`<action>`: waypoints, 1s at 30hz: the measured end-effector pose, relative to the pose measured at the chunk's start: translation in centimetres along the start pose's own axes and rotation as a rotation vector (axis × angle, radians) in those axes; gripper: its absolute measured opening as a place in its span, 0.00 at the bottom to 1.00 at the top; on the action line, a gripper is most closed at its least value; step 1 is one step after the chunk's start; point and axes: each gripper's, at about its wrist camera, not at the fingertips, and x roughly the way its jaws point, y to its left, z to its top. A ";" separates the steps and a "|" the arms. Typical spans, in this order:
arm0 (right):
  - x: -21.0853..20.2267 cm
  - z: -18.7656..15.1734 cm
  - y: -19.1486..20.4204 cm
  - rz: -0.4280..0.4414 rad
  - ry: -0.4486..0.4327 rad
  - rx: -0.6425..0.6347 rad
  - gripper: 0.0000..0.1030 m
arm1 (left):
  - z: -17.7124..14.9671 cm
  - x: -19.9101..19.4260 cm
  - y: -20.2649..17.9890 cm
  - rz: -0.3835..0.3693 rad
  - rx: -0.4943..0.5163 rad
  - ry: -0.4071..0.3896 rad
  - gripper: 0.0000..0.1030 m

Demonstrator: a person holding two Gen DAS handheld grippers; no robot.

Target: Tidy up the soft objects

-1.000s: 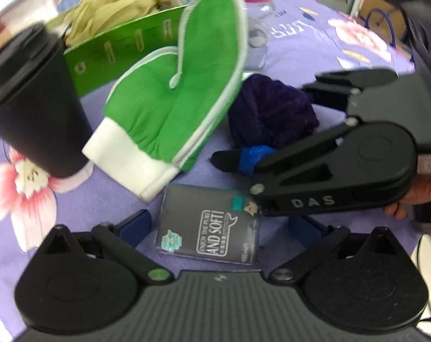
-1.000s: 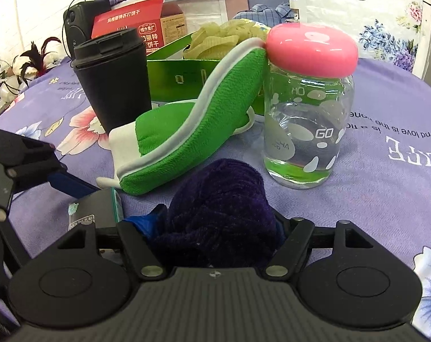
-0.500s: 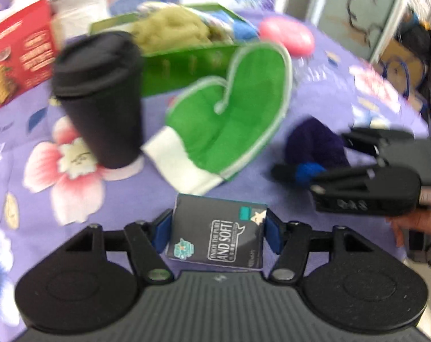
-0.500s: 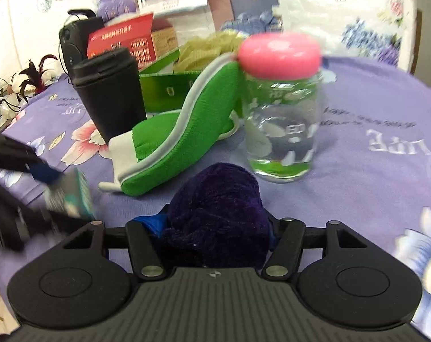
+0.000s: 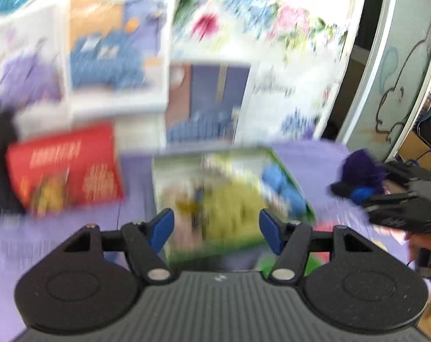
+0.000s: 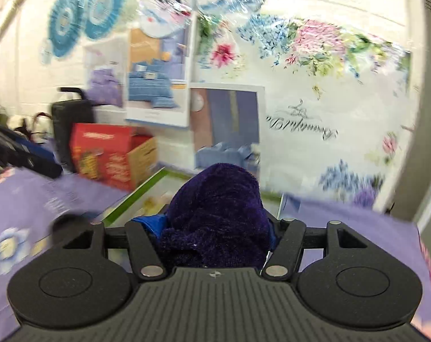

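The left wrist view is badly blurred. My left gripper [image 5: 215,230] hovers above the green box [image 5: 301,199], which holds yellow soft stuff [image 5: 232,199] and something blue [image 5: 275,179]. Its jaws are opening and nothing shows between the blue pads [image 5: 162,228]. My right gripper [image 6: 215,228] is shut on a dark purple fluffy cloth [image 6: 215,213] that hides its fingertips. It is raised near the green box's rim [image 6: 135,196]. In the left wrist view that gripper [image 5: 357,188] hangs at the right with the purple cloth [image 5: 360,168] in it.
A red carton [image 5: 64,171] stands left of the green box, also seen as the red carton [image 6: 107,154]. A black speaker [image 6: 70,125] is behind it. The purple flowered tablecloth [image 6: 343,216] covers the table. A person's hand [image 5: 423,245] grips the right tool.
Both grippers have risen from the table toward the green box. The tissue pack that sat between my left pads is gone and those jaws stand wider. The purple cloth stays in my right gripper.
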 end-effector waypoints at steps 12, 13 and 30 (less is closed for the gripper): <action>-3.6 -3.2 -1.2 0.065 -0.138 0.159 0.46 | -4.3 -1.1 1.0 -0.125 -0.163 -0.085 0.99; -5.4 -4.1 -0.8 0.054 -0.148 0.155 0.46 | -5.5 -2.3 0.8 -0.107 -0.161 -0.082 1.00; -5.3 -19.1 3.5 -0.096 0.169 0.353 0.47 | -23.8 -1.7 0.2 0.062 -0.444 0.061 1.00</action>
